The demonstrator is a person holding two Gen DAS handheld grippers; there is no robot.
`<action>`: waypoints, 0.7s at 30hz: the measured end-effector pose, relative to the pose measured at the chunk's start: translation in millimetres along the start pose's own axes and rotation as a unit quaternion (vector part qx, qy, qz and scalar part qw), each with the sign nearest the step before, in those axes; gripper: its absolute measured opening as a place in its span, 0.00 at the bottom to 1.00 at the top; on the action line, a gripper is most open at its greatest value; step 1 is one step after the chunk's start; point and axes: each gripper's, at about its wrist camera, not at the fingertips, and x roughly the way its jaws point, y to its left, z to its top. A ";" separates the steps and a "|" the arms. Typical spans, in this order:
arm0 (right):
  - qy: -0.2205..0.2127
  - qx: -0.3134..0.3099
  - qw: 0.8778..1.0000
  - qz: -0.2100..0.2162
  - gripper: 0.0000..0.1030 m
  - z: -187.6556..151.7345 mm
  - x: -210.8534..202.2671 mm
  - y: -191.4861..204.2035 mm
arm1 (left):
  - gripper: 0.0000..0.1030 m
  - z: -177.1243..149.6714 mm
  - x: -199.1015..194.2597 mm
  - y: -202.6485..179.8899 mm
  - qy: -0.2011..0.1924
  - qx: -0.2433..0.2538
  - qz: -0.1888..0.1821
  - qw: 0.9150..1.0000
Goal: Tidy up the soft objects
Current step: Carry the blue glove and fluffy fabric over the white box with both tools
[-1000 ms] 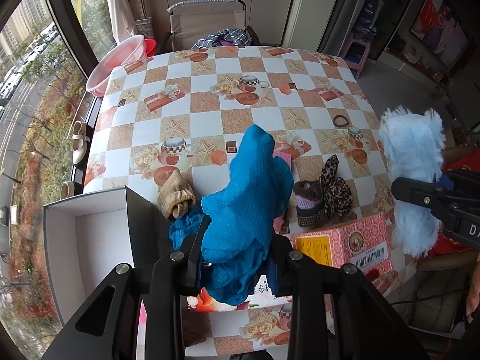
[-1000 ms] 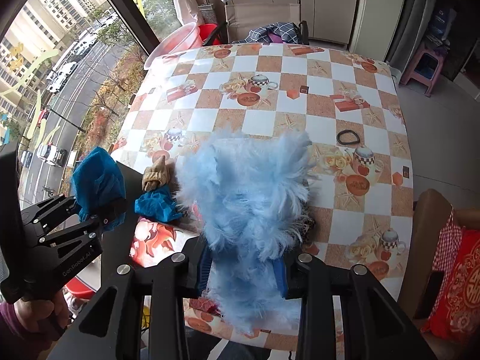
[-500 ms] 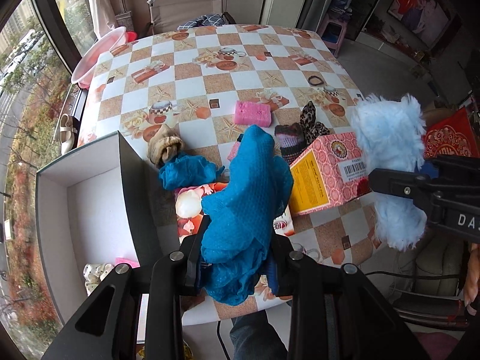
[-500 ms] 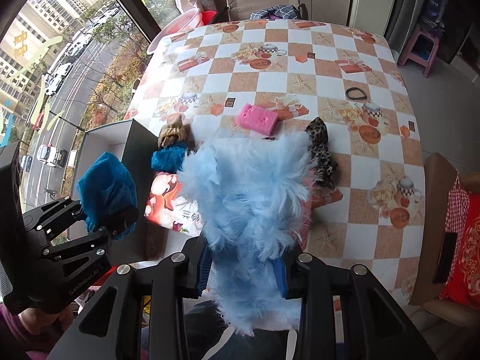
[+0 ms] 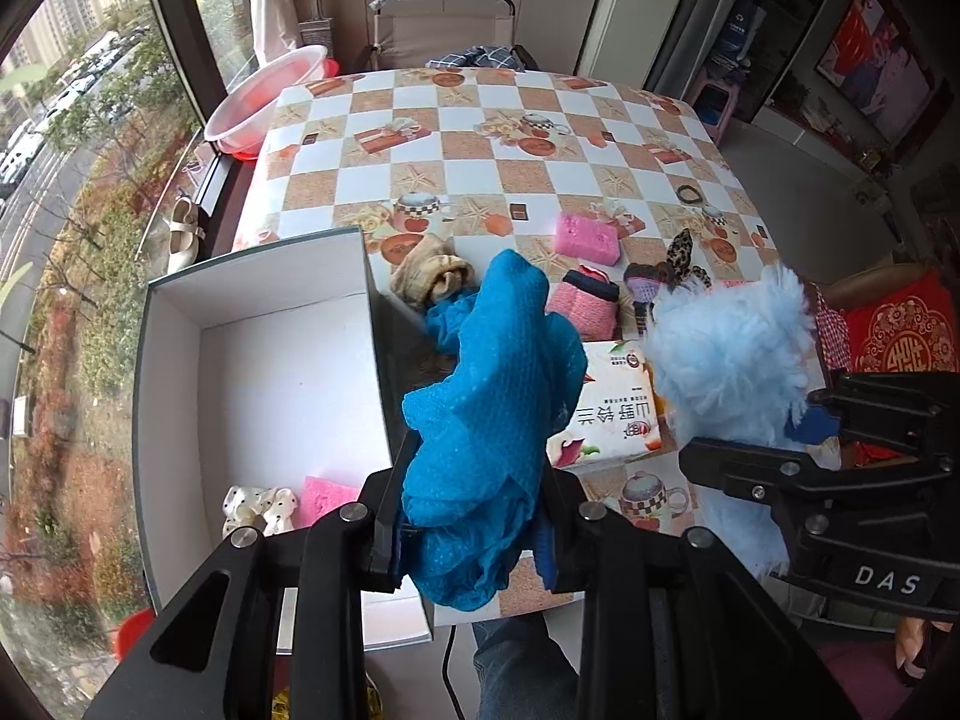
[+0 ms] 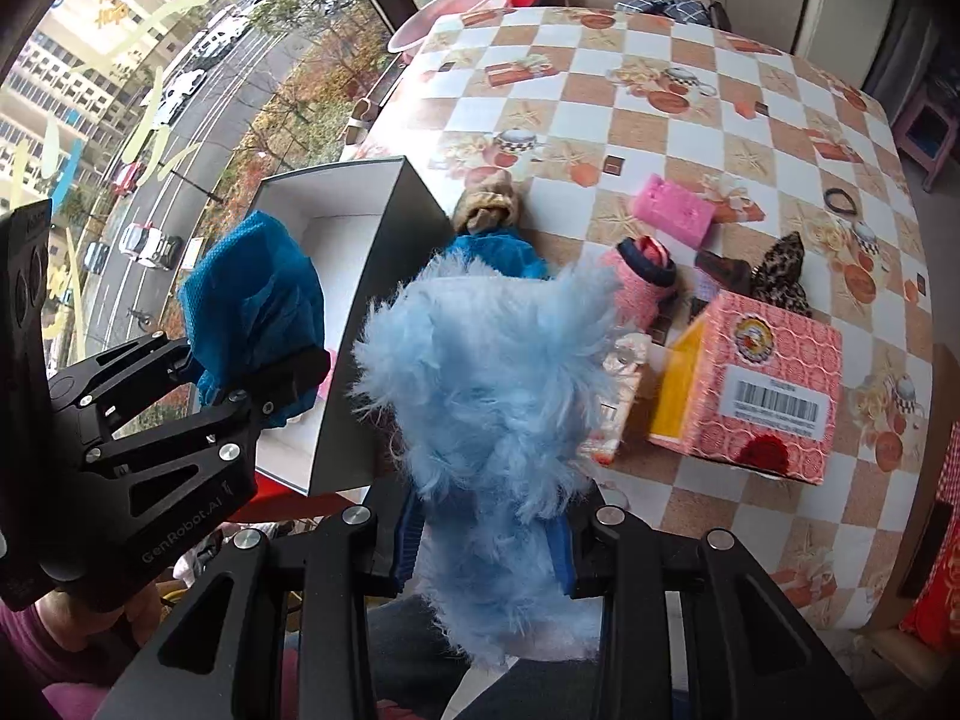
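"GenRobot.AI" marks the left gripper [image 6: 264,384], lower left of the right-wrist view, clamped on a crumpled blue mesh cloth [image 5: 498,414] beside the white box [image 5: 258,372]. The right gripper [image 6: 486,546], lettered "DAS", pinches a pale-blue fluffy item [image 6: 498,396] at frame centre.

The right gripper [image 6: 486,546] is clamped on a fluffy light-blue item [image 6: 492,396], which rises in front of the white open box [image 6: 354,240]. Left of the box's dark wall, the left gripper [image 6: 264,384] pinches a teal cloth [image 6: 252,294]. Right of the box lie a tan bundle [image 6: 489,207], pink sponge [image 6: 672,210] and red patterned carton [image 6: 762,384].
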 end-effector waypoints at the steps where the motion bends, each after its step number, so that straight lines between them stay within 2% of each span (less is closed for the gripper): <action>1: 0.002 -0.008 1.000 0.000 0.35 2.7 1.4 5.8 | 0.33 -1.4 -1.6 6.2 -0.002 -0.008 0.002 1.000; 10: 0.025 -0.077 0.997 0.003 0.35 23.3 16.0 48.0 | 0.33 -17.8 -11.3 59.4 -0.016 -0.090 0.019 0.996; 21: 0.046 -0.135 0.989 0.028 0.35 47.0 31.7 100.0 | 0.33 -50.6 -13.4 108.5 -0.009 -0.171 0.048 0.984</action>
